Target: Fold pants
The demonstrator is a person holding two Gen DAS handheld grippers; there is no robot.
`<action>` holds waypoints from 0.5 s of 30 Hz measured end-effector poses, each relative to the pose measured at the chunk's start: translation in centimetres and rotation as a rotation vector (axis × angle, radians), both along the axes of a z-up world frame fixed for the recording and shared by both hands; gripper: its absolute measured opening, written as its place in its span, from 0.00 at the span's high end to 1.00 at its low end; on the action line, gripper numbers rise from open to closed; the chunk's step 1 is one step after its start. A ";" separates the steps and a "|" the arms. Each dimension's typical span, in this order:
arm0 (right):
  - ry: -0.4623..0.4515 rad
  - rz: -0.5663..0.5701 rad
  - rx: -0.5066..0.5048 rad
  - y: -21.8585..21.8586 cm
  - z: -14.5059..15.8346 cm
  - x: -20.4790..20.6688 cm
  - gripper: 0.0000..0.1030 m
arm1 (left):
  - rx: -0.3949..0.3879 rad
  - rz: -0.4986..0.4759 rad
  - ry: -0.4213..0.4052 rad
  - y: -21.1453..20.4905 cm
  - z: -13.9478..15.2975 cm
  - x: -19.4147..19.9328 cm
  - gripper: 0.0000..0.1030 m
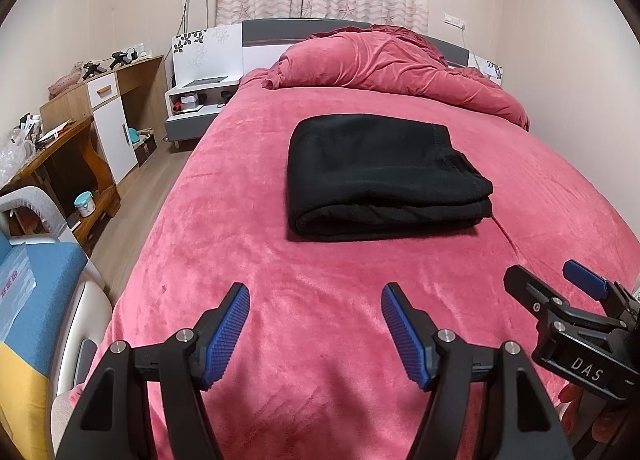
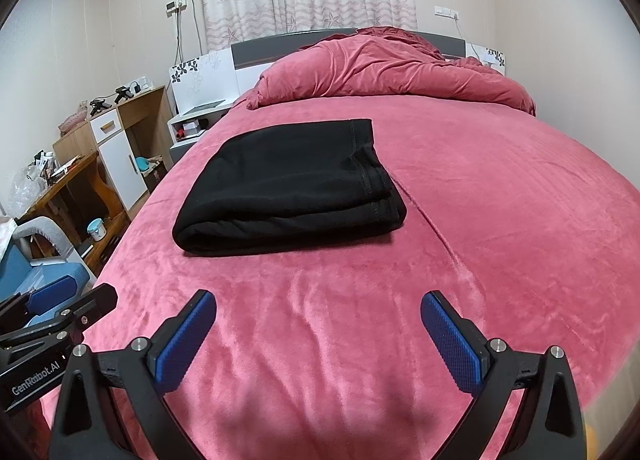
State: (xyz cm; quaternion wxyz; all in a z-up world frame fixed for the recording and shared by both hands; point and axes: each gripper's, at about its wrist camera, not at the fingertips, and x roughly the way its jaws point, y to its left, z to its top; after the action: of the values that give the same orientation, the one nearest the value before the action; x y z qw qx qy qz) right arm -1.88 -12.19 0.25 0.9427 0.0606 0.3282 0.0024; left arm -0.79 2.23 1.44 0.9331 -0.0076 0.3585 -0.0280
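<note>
Black fleece pants (image 1: 384,175): compact multi-layer folded stack, mid pink plush bed (image 1: 280,300) | left gripper (image 1: 316,334): jaws wide, empty, clear of cloth | right gripper (image 2: 318,340): same | judged: folding complete, nothing evident left.

left claw (image 1: 315,294): black frame, blue ribbed pads, silver screws | right claw (image 2: 318,302): same

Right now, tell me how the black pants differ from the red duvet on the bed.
The black pants lie folded in a flat, neat rectangle mid-bed; the red duvet is bunched in a rumpled heap by the headboard. The pants are black and compact; the duvet is red and bulkier. Both rest on the pink bedspread, apart.
</note>
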 end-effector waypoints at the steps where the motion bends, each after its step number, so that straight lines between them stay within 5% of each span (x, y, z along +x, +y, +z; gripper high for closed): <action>1: 0.000 0.000 0.001 0.0 0.0 0.0 0.00 | 0.001 0.001 0.001 0.0 0.0 0.0 0.32; 15: 0.010 0.007 0.002 0.3 -0.3 0.0 0.00 | 0.001 0.007 0.003 -0.2 -0.1 -0.2 0.32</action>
State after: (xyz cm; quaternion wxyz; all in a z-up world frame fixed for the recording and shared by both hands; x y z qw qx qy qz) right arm -1.91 -11.90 -0.09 0.9410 0.0603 0.3329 0.0056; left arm -0.97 2.05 1.33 0.9327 -0.0085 0.3597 -0.0246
